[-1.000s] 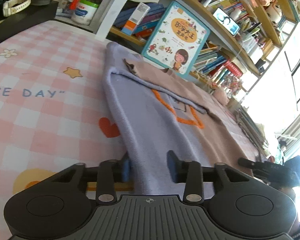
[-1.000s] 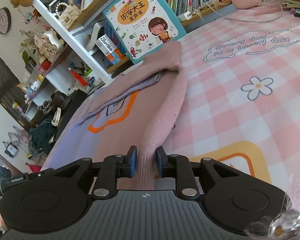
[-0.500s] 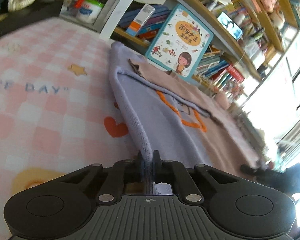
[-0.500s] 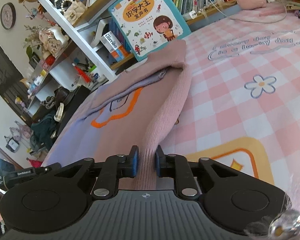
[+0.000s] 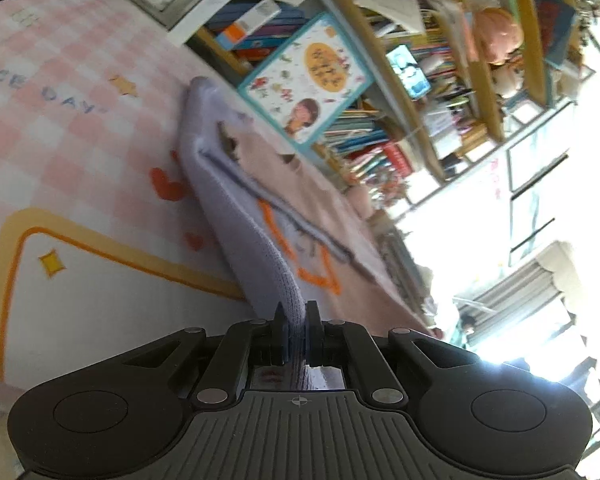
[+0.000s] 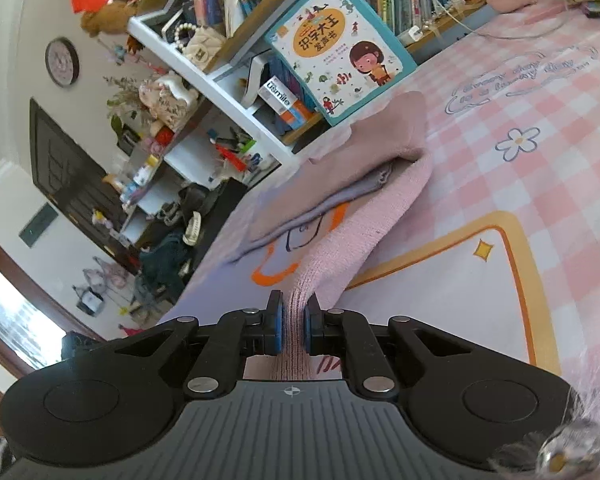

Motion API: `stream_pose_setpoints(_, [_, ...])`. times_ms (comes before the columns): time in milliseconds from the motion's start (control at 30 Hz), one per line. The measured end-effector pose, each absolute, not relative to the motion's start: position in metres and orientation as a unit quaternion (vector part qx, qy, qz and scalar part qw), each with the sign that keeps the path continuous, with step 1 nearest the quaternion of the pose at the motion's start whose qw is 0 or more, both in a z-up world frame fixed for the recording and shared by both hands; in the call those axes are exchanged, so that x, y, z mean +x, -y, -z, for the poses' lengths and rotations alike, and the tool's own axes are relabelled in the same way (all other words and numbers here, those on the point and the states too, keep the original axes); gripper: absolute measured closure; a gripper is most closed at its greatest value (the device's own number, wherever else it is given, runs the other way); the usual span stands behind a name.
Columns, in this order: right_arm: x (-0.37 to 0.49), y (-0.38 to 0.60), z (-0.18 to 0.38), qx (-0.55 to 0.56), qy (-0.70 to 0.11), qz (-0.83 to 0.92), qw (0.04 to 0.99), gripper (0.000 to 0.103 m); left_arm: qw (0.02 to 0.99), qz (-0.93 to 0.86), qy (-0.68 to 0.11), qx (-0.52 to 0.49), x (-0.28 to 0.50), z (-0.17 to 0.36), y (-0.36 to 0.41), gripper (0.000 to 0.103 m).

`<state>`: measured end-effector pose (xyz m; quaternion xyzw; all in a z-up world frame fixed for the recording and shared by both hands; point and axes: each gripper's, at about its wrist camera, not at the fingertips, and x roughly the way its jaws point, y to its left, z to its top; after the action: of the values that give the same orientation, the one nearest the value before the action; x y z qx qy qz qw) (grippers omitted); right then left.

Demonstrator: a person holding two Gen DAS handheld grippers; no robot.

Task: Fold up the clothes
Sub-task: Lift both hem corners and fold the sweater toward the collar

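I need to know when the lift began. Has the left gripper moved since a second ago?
Yes. The left gripper, open before, has shut on the lilac knitted sweater hem and risen, tilting: the teal-framed children's book now sits higher and more slanted in its view.

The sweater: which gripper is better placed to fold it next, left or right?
Probably neither alone. The left gripper is shut on the sweater's purple edge, and the right gripper is shut on its pink edge; both edges are lifted together.
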<state>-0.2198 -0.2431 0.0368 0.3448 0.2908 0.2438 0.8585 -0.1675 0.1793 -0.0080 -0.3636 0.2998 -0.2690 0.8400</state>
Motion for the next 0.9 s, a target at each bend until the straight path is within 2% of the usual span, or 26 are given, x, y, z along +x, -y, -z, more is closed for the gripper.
stream_pose_setpoints(233, [-0.204,0.254,-0.049,0.400,-0.212,-0.279,0.847,0.094,0.831,0.317,-0.222,-0.399,-0.147,-0.011,-0.183,0.098])
stream_pose_setpoints(467, [-0.144,0.269,-0.075,0.445,-0.131,-0.253,0.849,0.094,0.836,0.271,-0.174,-0.444,-0.083,-0.025,-0.193,0.098])
stream_pose_setpoints(633, [-0.079,0.272,-0.087,0.442,-0.139,-0.195,0.864,0.094,0.838,0.232,-0.148,-0.471,-0.037,-0.033,-0.199,0.098])
stream_pose_setpoints(900, [0.009,0.268,-0.065,0.446,-0.187,-0.138,0.864,0.094,0.856,0.149,-0.199,-0.453,0.027,-0.009,-0.199,0.097])
